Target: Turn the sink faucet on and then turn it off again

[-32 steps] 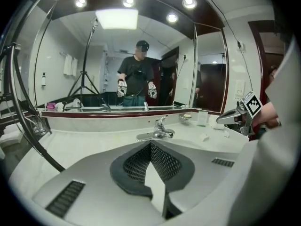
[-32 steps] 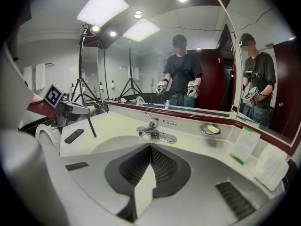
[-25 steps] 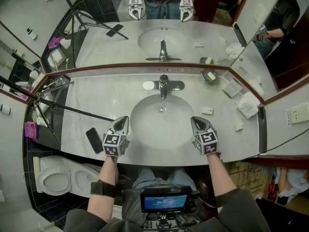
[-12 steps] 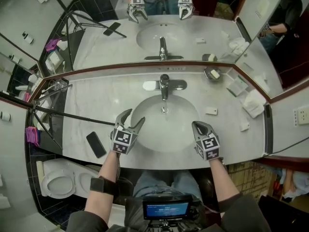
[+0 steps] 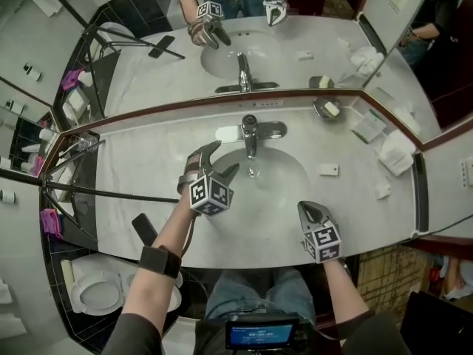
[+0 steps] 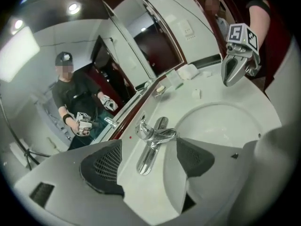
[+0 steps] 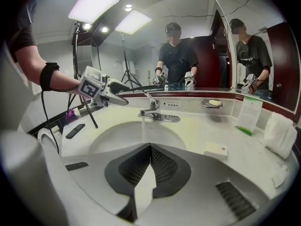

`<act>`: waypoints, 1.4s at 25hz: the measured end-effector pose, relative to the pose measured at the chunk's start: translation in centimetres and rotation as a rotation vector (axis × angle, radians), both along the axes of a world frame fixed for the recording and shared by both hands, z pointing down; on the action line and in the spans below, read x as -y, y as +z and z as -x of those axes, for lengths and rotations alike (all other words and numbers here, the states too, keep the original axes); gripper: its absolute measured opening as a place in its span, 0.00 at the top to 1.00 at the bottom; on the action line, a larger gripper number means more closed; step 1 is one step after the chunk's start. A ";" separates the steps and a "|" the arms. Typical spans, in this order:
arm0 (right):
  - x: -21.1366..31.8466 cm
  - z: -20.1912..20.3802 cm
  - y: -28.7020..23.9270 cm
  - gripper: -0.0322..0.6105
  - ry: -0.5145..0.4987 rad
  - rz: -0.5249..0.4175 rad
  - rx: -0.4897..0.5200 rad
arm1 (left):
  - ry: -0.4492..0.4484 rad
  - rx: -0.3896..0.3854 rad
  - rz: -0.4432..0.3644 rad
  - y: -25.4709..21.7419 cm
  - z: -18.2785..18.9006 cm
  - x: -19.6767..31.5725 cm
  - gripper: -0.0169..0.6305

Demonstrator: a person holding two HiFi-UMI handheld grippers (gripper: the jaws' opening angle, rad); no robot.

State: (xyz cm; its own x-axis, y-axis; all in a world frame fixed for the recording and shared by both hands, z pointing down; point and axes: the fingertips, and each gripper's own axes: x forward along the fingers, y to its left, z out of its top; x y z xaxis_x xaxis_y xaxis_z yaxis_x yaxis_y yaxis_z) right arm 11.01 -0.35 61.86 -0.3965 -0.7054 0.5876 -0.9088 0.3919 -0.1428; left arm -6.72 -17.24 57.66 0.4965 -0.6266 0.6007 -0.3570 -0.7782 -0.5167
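Lying off the 8 o'clock side of the sink basin (image 5: 275, 202), a dark phone (image 5: 144, 229) rests on the marble counter (image 5: 148, 154). Your left gripper (image 5: 222, 161) hovers over the basin's 10 o'clock; its jaws have just been opening and stand wide, gripping nothing. The chrome faucet (image 5: 250, 130) stands beyond them at 12 o'clock, framed in the gap but untouched. Your right gripper (image 5: 309, 211) sits at 5 o'clock by the front rim, jaws pressed together, empty. A soap dish (image 5: 327, 108) sits at 1 o'clock.

card (image 7: 248, 114): print too small to read | toilet (image 5: 96, 296): partly behind left forearm
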 end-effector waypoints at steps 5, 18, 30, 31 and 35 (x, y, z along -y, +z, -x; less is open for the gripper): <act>-0.9 -0.6 1.5 0.92 0.037 0.007 0.004 | 0.070 0.114 -0.075 0.5 -4.5 2.4 0.41; -2.6 -3.1 2.1 0.92 0.102 0.030 0.024 | 0.058 0.196 -0.129 2.4 -7.6 5.1 0.61; -2.9 -2.6 2.4 0.92 0.097 0.032 0.032 | 0.020 0.183 -0.162 2.6 -7.6 4.9 0.69; -2.9 -2.4 2.3 0.92 0.097 0.033 0.034 | 0.018 0.185 -0.165 2.6 -7.6 4.9 0.69; -3.0 -2.4 2.5 0.92 0.097 0.032 0.026 | 0.009 0.186 -0.181 2.6 -7.6 4.8 0.69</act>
State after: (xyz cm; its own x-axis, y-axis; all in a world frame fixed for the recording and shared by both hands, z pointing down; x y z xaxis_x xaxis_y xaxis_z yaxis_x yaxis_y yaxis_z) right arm 13.43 2.61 64.39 -0.3430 -0.7219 0.6010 -0.9380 0.2975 -0.1780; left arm 0.84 -22.09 60.23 0.3943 -0.7284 0.5603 -0.2366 -0.6697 -0.7040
